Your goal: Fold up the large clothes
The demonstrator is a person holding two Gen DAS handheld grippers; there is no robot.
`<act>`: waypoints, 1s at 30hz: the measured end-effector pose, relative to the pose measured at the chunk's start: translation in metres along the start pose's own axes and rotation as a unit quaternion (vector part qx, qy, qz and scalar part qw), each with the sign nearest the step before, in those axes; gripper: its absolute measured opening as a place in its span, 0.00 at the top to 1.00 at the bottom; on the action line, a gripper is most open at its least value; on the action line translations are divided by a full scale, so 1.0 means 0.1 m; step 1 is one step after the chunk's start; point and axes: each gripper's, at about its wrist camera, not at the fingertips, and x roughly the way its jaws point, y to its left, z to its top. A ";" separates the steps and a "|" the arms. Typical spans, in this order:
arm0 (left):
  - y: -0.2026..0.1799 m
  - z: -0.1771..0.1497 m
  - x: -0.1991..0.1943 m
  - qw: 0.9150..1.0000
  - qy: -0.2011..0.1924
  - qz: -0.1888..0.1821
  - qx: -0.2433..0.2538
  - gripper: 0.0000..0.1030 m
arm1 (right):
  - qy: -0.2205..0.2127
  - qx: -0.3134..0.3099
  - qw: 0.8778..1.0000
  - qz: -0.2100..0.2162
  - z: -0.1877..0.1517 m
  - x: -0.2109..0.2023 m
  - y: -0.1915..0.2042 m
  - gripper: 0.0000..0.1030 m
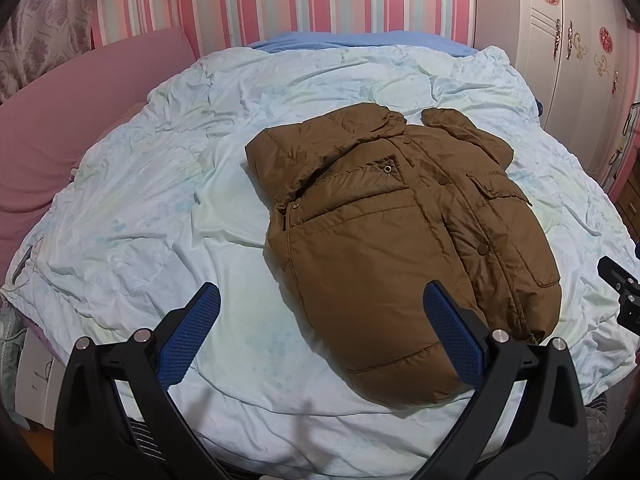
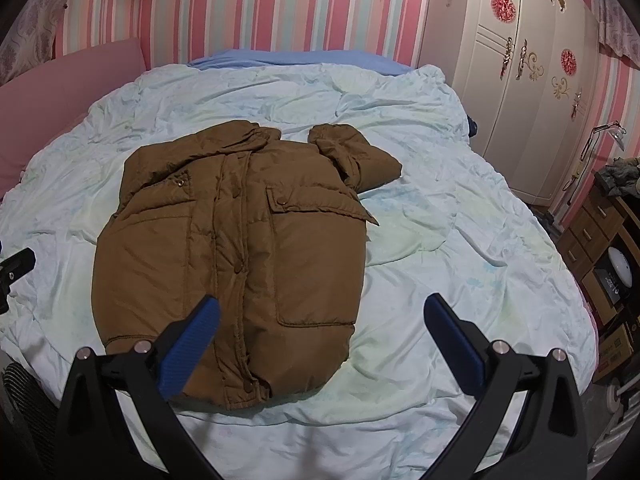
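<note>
two hand-held grippers hang above the near edge of one bed, both with their blue-padded fingers spread wide and nothing between them. taking the brown quilted puffer jacket [image 1: 400, 240] as the landmark and going left to right: far to its left a pink padded bed side panel [image 1: 100, 92] runs along the crumpled pale blue floral duvet [image 1: 140, 208] that covers the bed. the left hand-held gripper [image 1: 320, 336] hovers at the jacket's near left corner, its right finger over the hem and its left finger over bare duvet. the jacket itself lies flat in the middle of the duvet, front side up, snaps closed down the placket, its left sleeve folded in across the chest and its right sleeve bunched near the collar. the right hand-held gripper [image 2: 322, 334] hovers at the jacket's near right corner, its left finger over the hem, its right finger over duvet. behind the jacket a blue sheet [image 2: 300, 58] shows at the bed's far end below pink striped wallpaper [image 2: 300, 8]. right of the jacket stands a cream wardrobe with gold ornaments [image 2: 520, 92], and nearer a brown wooden drawer unit [image 2: 592, 236].
</note>
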 end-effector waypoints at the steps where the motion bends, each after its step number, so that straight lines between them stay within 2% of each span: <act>1: 0.00 0.00 0.00 1.000 0.000 0.000 0.000 0.03 | 0.000 0.000 1.000 0.000 0.00 0.00 0.00 0.01; 17: 0.03 0.02 0.11 1.000 0.004 -0.009 0.004 0.03 | -0.005 -0.005 1.000 -0.001 0.01 0.02 0.04 0.01; 23: 0.05 0.08 0.18 1.000 0.004 -0.004 0.006 0.03 | 0.008 -0.005 1.000 0.005 0.04 0.06 0.11 0.01; 30: 0.09 0.09 0.19 1.000 0.004 0.000 0.006 0.03 | 0.003 -0.011 1.000 0.003 0.08 0.05 0.18 0.01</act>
